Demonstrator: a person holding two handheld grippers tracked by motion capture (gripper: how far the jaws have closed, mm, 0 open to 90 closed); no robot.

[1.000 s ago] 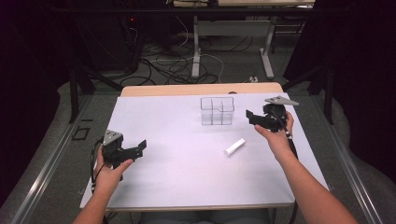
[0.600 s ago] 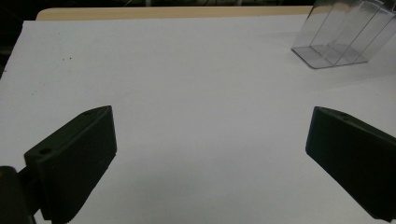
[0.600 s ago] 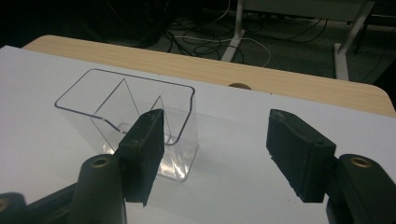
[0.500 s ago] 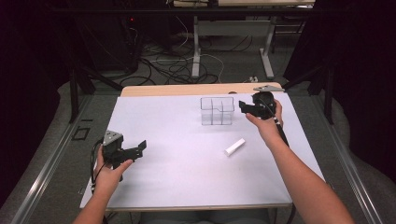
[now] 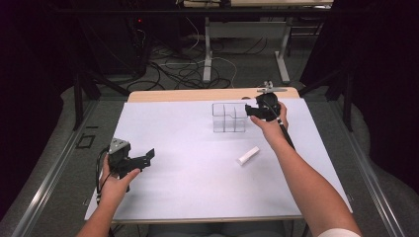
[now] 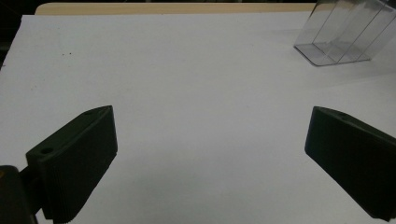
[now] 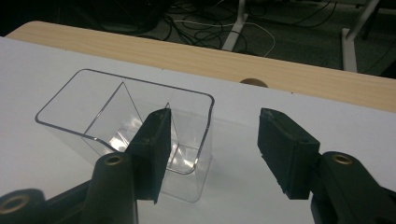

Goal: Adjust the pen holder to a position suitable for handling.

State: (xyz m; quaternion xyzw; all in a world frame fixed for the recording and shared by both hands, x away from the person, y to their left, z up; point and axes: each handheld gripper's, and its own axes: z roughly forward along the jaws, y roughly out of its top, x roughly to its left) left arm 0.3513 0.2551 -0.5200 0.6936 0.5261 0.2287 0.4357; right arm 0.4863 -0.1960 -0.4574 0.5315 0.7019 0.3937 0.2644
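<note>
The right gripper sits in the upper right of the high view, its tips right at the near-right corner of the clear divided container, which stands upright on the white table cover just above the centre of the frame. In the right gripper view the jaws stand half spread and have just been closing, one black jaw over an end compartment of the container and the other outside its end wall — they straddle that wall without pressing it, so the pads hold nothing yet. That placement reads as lining up a pinch on the thin wall, probably to lift or shift the container. A small white block lies flat on the cover, right of centre and apart from the container; it may be meant for one of the compartments. The left gripper waits in the lower left, held level with its jaws wide spread over bare cover and nothing between them — likely parked out of the way, with the container far off in the upper right of its own view.
</note>
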